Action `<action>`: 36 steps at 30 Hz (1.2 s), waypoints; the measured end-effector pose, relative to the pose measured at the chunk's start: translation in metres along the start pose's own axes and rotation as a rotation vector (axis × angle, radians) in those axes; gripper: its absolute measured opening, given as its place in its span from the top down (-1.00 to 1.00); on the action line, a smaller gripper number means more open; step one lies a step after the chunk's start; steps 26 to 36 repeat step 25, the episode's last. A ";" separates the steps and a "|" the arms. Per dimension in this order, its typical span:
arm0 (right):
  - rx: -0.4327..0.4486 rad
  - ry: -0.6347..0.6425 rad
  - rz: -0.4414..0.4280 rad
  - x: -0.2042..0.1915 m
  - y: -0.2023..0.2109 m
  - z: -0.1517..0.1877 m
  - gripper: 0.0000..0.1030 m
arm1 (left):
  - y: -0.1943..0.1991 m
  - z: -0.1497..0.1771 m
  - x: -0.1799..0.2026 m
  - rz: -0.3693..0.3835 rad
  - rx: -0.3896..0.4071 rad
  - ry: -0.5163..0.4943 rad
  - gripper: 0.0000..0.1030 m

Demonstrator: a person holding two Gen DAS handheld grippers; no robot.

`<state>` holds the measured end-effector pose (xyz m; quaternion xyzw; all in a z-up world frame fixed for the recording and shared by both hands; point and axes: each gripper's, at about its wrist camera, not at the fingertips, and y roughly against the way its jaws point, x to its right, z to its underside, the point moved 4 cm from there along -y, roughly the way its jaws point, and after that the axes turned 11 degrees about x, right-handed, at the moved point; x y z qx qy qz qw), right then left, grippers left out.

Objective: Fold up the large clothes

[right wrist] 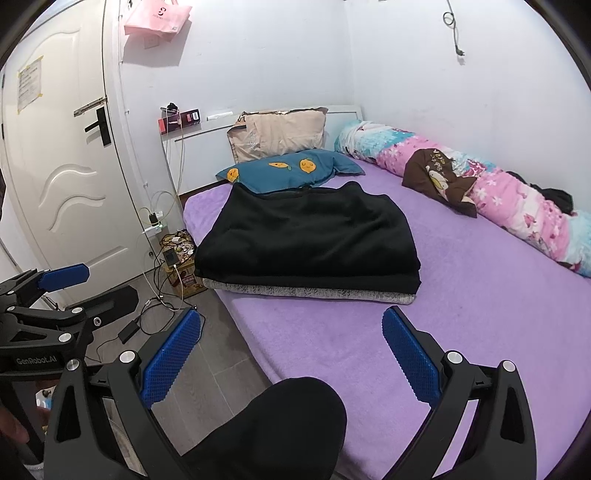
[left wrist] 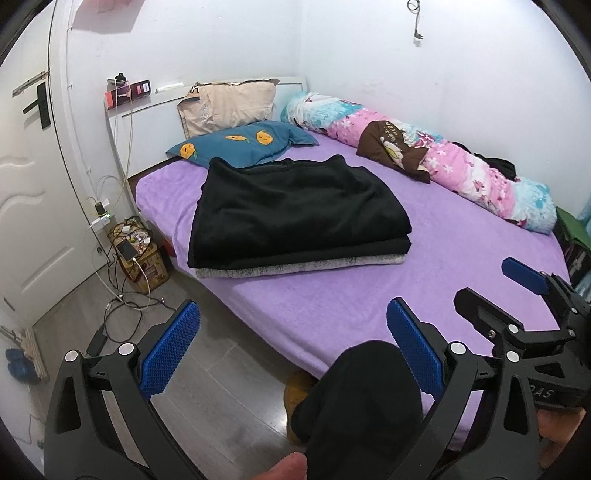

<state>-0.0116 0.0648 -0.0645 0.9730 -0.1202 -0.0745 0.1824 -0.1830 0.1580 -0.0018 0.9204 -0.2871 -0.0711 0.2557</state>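
Holding left gripper (left wrist: 291,347) and right gripper (right wrist: 291,350) spread, empty, low frame; black garment (right wrist: 310,236) folded centre frame on bed (right wrist: 480,314), we judge fold finished.

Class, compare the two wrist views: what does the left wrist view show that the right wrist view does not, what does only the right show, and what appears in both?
Only the left wrist view shows the blue slippers on the floor and the right tool, open. Only the right wrist view shows the pink bag hung high, the paper notice on the door, and the left tool, open. Both show the folded black garment on a grey one, the purple bed, the teal pillow and the rolled floral quilt.
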 end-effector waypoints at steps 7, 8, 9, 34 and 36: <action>0.001 -0.002 -0.001 -0.001 0.000 0.000 -0.88 | -0.001 0.001 -0.001 -0.001 -0.005 0.003 -0.88; 0.002 -0.002 -0.001 -0.001 0.001 0.000 -0.88 | -0.001 0.000 -0.001 0.001 -0.007 0.005 -0.88; 0.001 -0.002 -0.003 -0.001 0.001 0.000 -0.88 | -0.001 0.001 -0.001 0.001 -0.008 0.006 -0.88; 0.007 0.000 0.003 -0.002 0.002 -0.001 -0.88 | -0.008 0.002 0.001 0.012 -0.023 -0.004 -0.88; 0.007 0.000 0.003 -0.002 0.002 -0.001 -0.88 | -0.008 0.002 0.001 0.012 -0.023 -0.004 -0.88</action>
